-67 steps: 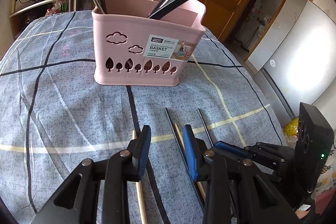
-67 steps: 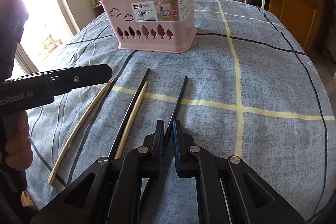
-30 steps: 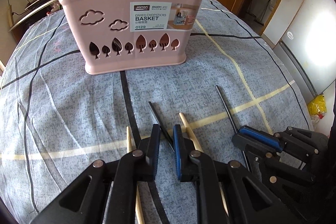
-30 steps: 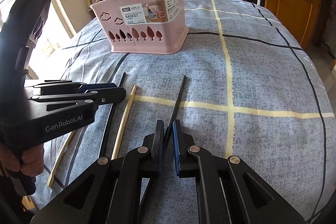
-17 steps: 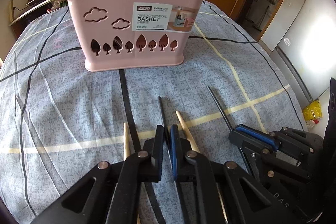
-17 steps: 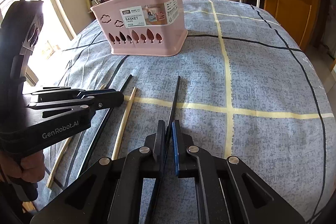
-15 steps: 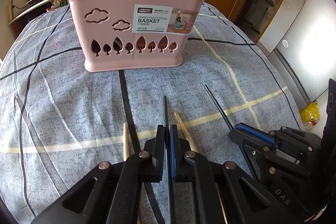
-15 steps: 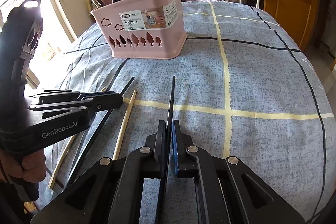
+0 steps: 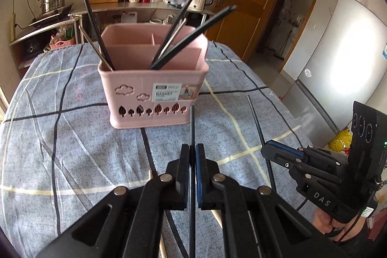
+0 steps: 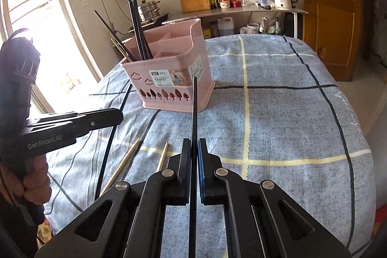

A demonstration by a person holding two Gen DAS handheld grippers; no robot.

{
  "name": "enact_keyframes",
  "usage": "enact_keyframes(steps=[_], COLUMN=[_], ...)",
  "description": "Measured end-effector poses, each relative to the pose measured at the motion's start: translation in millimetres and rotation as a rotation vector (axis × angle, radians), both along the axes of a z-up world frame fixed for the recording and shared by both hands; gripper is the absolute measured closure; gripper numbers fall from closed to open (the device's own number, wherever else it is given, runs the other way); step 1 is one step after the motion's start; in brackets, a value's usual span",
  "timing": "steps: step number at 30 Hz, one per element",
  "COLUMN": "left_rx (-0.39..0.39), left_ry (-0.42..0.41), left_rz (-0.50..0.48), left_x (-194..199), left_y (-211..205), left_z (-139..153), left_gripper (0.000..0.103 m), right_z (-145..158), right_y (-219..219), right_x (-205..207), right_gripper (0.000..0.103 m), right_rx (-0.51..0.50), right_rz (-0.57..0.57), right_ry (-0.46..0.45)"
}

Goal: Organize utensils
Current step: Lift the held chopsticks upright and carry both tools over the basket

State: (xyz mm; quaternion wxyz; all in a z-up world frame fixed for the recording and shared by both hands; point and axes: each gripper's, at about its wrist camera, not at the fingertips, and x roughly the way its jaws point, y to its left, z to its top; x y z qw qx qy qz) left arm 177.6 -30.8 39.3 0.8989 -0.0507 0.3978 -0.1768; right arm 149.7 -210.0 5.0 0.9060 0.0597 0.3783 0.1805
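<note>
A pink chopstick basket stands on the blue checked cloth, with several black chopsticks leaning in it; it also shows in the right wrist view. My left gripper is shut on a black chopstick, held above the cloth and pointing at the basket. My right gripper is shut on another black chopstick, also raised toward the basket. Two wooden chopsticks lie on the cloth below, left of my right gripper.
The right gripper body sits at the right of the left wrist view; the left one at the left of the right wrist view. A counter with kettle and bottles stands behind the table. A fridge is right.
Both grippers have lifted their black chopsticks off the cloth and risen; the basket now sits lower and farther in both views. The wooden chopsticks stay on the cloth.
</note>
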Motion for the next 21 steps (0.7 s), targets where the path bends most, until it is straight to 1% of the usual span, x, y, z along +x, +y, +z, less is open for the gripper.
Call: enact_keyframes(steps=[4, 8, 15, 21], left_rx=[-0.016, -0.023, -0.027, -0.025], left_ry=[-0.082, -0.147, -0.21, -0.23], left_rz=[-0.012, -0.024, -0.038, -0.041], left_x=[-13, -25, -38, -40], left_y=[6, 9, 11, 16], left_z=[32, 56, 76, 84], left_gripper=[0.098, 0.098, 0.098, 0.098], right_z=[21, 41, 68, 79], right_y=[-6, -9, -11, -10], right_x=[-7, -12, -20, -22], right_gripper=[0.098, 0.098, 0.098, 0.098], right_rx=[0.021, 0.036, 0.044, 0.04], right_rz=[-0.008, -0.013, -0.009, -0.006], right_ry=[-0.056, -0.109, -0.185, -0.218])
